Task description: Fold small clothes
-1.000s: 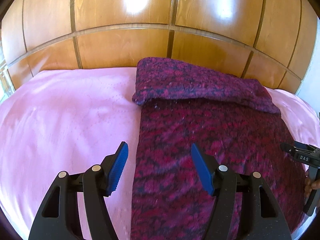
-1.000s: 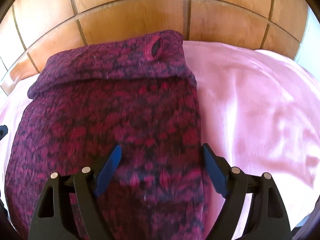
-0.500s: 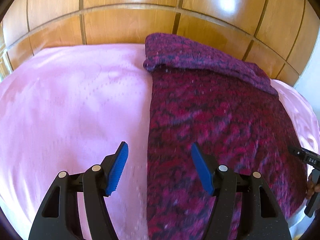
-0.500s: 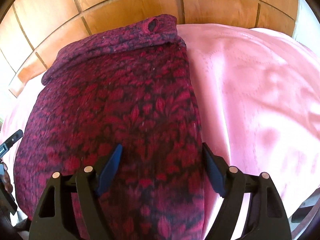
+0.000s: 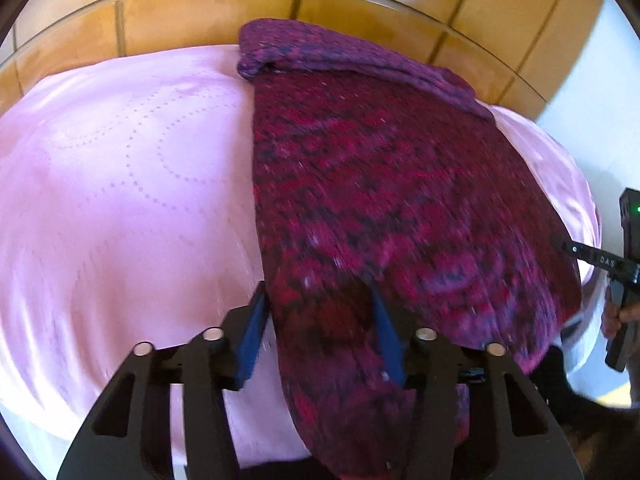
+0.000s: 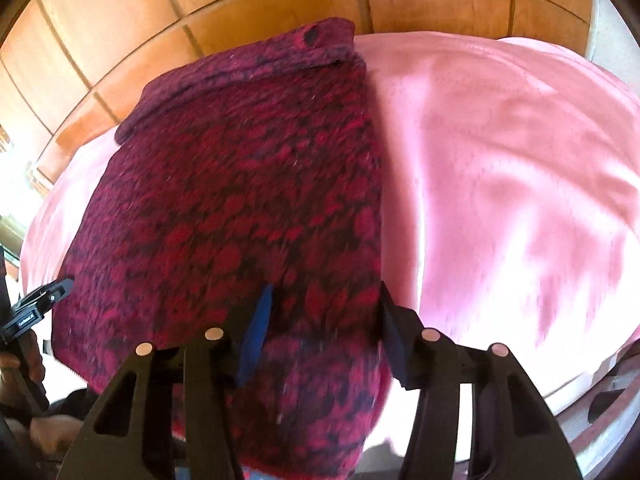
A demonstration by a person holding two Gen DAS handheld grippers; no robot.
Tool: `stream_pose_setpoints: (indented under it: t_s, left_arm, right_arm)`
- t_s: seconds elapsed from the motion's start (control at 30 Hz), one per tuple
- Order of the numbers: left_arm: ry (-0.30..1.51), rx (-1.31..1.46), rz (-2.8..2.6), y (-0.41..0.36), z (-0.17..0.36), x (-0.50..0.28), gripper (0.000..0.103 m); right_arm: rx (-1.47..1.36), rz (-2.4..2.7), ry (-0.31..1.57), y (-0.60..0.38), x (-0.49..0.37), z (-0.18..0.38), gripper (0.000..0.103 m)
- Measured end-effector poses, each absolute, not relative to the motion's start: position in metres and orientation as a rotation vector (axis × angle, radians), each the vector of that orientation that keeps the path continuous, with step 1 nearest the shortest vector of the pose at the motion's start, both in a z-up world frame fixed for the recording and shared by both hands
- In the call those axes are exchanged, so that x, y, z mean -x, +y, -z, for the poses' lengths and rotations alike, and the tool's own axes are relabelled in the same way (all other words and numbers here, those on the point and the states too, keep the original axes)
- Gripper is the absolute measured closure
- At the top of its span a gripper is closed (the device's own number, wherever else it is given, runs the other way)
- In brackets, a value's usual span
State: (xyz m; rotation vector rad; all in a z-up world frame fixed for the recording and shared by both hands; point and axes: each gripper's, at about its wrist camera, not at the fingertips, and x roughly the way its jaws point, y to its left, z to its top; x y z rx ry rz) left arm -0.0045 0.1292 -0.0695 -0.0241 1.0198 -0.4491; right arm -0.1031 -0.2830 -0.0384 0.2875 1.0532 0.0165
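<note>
The red and purple knit garment (image 5: 380,184) lies flat on the pink bedspread (image 5: 120,180), its far end already turned over near the wooden headboard (image 5: 200,20); the near hem hangs toward the bed's edge. The left gripper (image 5: 318,332) straddles the near left corner and the right gripper (image 6: 324,332) the near right corner; both sets of jaws have just been closing with cloth between them, though motion blur hides whether the pads truly pinch it yet. To do this step well, I judge each gripper should bite all layers close to its corner; both should then lift together and carry the hem evenly toward the far fold, keeping the side edges aligned.
</note>
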Motion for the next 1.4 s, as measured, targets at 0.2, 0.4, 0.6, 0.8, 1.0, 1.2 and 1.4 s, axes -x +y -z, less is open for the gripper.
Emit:
stream_pose_setpoints:
  t_s: [0.2, 0.4, 0.6, 0.8, 1.0, 1.2, 1.4]
  left_arm:
    - [1.01, 0.086, 0.523, 0.141, 0.057, 0.006, 0.086]
    - [0.953, 0.327, 0.623, 0.161, 0.023, -0.018, 0.087]
    - [0.938, 0.48, 0.633, 0.151, 0.018, -0.076, 0.087]
    - [1.03, 0.579, 0.553, 0.139, 0.036, -0.159, 0.087]
    - [1.122, 0.763, 0.5, 0.144, 0.054, -0.215, 0.071]
    - [0.977, 0.805, 0.376, 0.191, 0.036, -0.21, 0.027]
    - [0.947, 0.552, 0.46, 0.198, 0.043, -0.164, 0.025]
  right_arm:
    - [-0.303, -0.095, 1.123, -0.274, 0.125, 0.039, 0.079]
    - [-0.465, -0.233, 0.971, -0.282, 0.11, -0.007, 0.084]
    - [-0.556, -0.243, 0.85, -0.295, 0.046, -0.022, 0.085]
    - [-0.597, -0.158, 0.883, -0.314, -0.026, -0.005, 0.086]
    - [-0.599, -0.084, 0.959, -0.326, -0.078, 0.019, 0.083]
    - [-0.713, -0.155, 0.935, -0.34, -0.08, 0.014, 0.045]
    - [-0.694, -0.168, 0.767, -0.36, -0.036, -0.016, 0.012]
